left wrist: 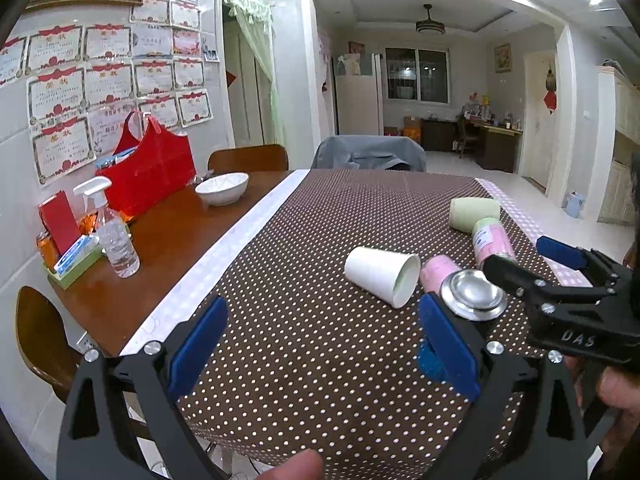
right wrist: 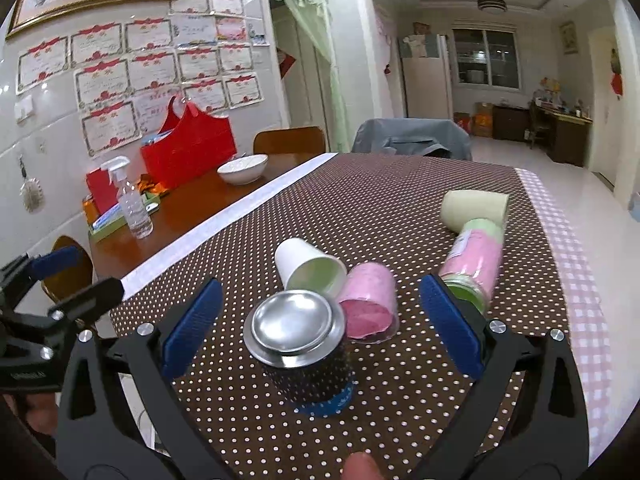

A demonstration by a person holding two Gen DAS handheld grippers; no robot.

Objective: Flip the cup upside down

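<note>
A dark cup with a silver metal base (right wrist: 296, 332) stands upside down on the dotted tablecloth (right wrist: 392, 208), its blue rim on the cloth; it also shows in the left wrist view (left wrist: 474, 294). My right gripper (right wrist: 320, 316) is open, its blue pads on either side of the cup and apart from it. My left gripper (left wrist: 324, 344) is open and empty above the cloth, left of the cup. A white paper cup (left wrist: 382, 274) lies on its side. A pink cup (right wrist: 370, 304), a pink-and-green cup (right wrist: 476, 262) and a pale green cup (right wrist: 474, 208) also lie on their sides.
On the bare wood at the left stand a white bowl (left wrist: 222, 188), a spray bottle (left wrist: 114, 236), a red bag (left wrist: 150, 172) and a small tray of packets (left wrist: 72, 258). Chairs (left wrist: 248, 158) stand at the far and left sides. The table's right edge drops to the floor.
</note>
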